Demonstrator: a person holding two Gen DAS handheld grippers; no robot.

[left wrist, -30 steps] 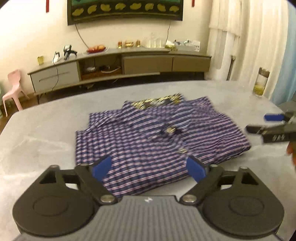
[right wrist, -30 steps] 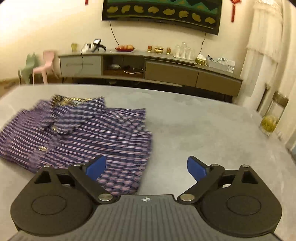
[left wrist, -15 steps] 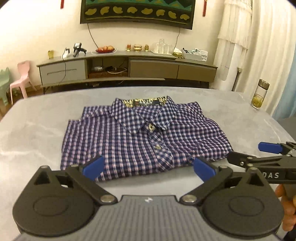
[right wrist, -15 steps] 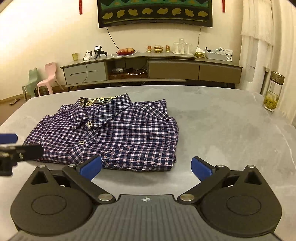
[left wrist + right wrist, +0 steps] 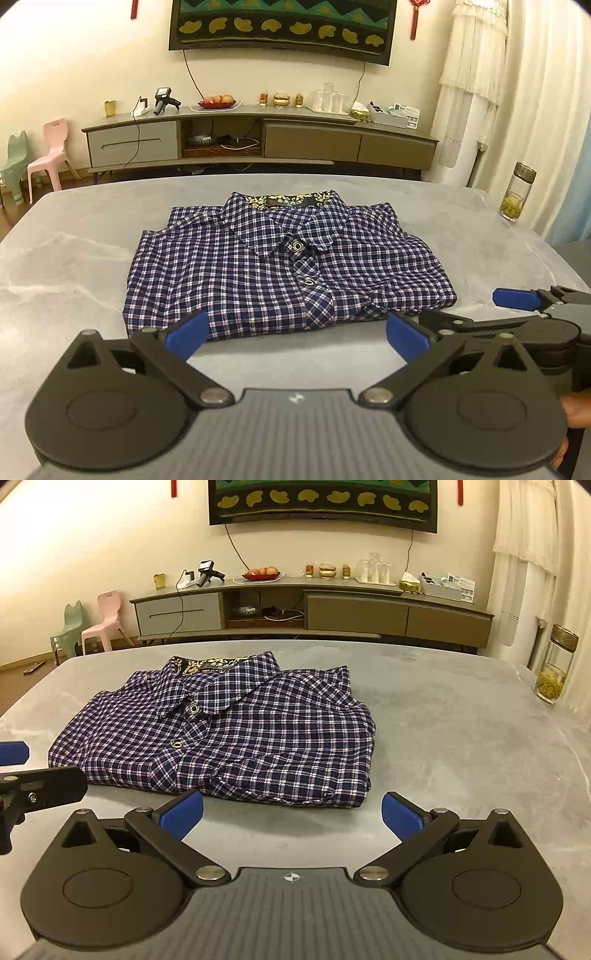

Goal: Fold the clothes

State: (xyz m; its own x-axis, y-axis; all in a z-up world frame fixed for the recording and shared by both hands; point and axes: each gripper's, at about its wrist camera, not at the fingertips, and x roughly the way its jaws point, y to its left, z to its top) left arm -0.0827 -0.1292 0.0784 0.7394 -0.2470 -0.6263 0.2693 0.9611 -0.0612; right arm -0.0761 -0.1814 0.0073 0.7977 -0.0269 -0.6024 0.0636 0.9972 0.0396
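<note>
Two grippers hover above the near edge of a grey table (image 5: 66,266), each with jaws spread wide and holding nothing. The left gripper (image 5: 295,334) faces the folded shirt (image 5: 280,266) squarely; the right gripper (image 5: 291,812) sits just beside it, seen side-on at the right edge of the left view. The shirt, navy plaid, lies flat mid-table, collar (image 5: 221,679) away from the cameras, buttons upward. A glass jar (image 5: 517,192) stands at the table's far right corner.
</note>
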